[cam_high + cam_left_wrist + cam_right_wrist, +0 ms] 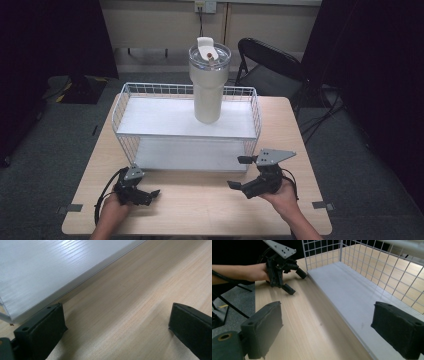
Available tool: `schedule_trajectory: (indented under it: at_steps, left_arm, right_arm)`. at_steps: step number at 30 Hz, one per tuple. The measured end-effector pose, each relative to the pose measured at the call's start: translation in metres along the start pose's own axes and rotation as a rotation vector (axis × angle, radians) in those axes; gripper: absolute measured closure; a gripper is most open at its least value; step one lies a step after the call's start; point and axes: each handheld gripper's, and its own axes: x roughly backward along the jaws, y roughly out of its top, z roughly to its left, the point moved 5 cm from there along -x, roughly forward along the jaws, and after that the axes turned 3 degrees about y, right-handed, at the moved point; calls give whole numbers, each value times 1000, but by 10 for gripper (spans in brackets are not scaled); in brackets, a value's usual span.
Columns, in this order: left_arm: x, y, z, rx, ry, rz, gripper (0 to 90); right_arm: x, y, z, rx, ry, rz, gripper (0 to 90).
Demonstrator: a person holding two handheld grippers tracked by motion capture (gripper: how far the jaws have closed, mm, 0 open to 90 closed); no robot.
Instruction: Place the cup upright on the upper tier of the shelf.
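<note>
A white wire shelf rack [131, 120] is carried by the wooden surface [200, 202]; a cream tumbler [208, 85] is borne on its upper shelf.

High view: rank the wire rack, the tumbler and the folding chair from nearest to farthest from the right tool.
From the right tool:
1. Wire rack, just ahead on the table.
2. Tumbler, upright on the rack's top shelf.
3. Folding chair, beyond the table's far edge.

A white wire rack [125, 107] with two flat shelves stands on the tabletop [200, 200]. A cream tumbler [207, 95] stands upright on its upper shelf, lid seemingly on.
</note>
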Motion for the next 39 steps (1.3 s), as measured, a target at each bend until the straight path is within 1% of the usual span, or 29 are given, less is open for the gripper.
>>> schedule_trajectory:
  at_steps: [3,4,6,7,8,9,10,11,13,14,16,19,21,22,23,24,26,27,28,29,31,32,33,36,37,38,39]
  left_arm:
    - [0,0,0,-6,1,4,0]
    - [0,0,-1,8,-1,-5,0]
    - [0,0,1,-7,1,4,0]
    - [0,0,1,-7,1,4,0]
    - [0,0,1,-8,1,5,0]
    - [0,0,-1,8,-1,-5,0]
    - [0,0,-1,8,-1,-5,0]
    - [0,0,0,0,0,0,0]
    - [0,0,0,6,0,-4,0]
    - [0,0,0,-6,1,4,0]
    - [0,0,0,1,0,-1,0]
    - [0,0,0,-6,0,4,0]
    - [0,0,-1,8,-1,-5,0]
    - [0,0,-1,8,-1,-5,0]
    - [0,0,1,-8,0,5,0]
    - [0,0,-1,7,-1,-5,0]
    - [0,0,0,2,0,-1,0]
    - [0,0,-1,8,-1,-5,0]
    - [0,0,0,-6,1,4,0]
    - [0,0,-1,8,-1,-5,0]
    - [0,0,0,0,0,0,0]
    - [0,0,-1,8,-1,-5,0]
    - [0,0,0,0,0,0,0]
    - [0,0,0,0,0,0,0]
    - [0,0,1,-7,1,4,0]
    - [0,0,-1,8,-1,-5,0]
    - [0,0,-1,8,-1,-5,0]
  right_arm:
    - [-1,-11,0,0,1,20,85]
    - [-1,-14,-1,-3,0,25,85]
    - [-1,-21,-2,-10,1,25,85]
    - [-1,-21,-2,-10,1,25,85]
    - [0,-27,-3,-16,-5,34,85]
    - [0,-30,-4,-19,-6,35,85]
    - [0,-30,-4,-19,-6,35,85]
    - [2,-35,-6,-23,-13,43,85]
    - [3,-39,-7,-25,-16,45,85]
    - [4,-41,-7,-28,-19,47,85]
    - [6,-45,-9,-34,-25,49,84]
    - [8,-50,-11,-38,-31,54,85]
    - [10,-58,-14,-51,-42,68,85]
    - [10,-61,-15,-53,-46,70,85]
    - [11,-63,-16,-56,-50,73,85]
    - [11,-66,-17,-56,-55,77,85]
    - [12,-71,-19,-55,-62,94,85]
    - [12,-73,-19,-55,-63,98,85]
    - [12,-76,-20,-55,-67,103,85]
    - [12,-78,-21,-54,-72,111,85]
    - [12,-82,-22,-51,-79,124,85]
    - [12,-84,-22,-50,-82,132,86]
    - [11,-86,-22,-48,-86,138,86]
    - [11,-92,-24,-43,-97,166,87]
    - [11,-94,-25,-39,-100,174,87]
    - [11,-96,-26,-40,-105,185,87]
    - [11,-96,-26,-40,-105,185,87]
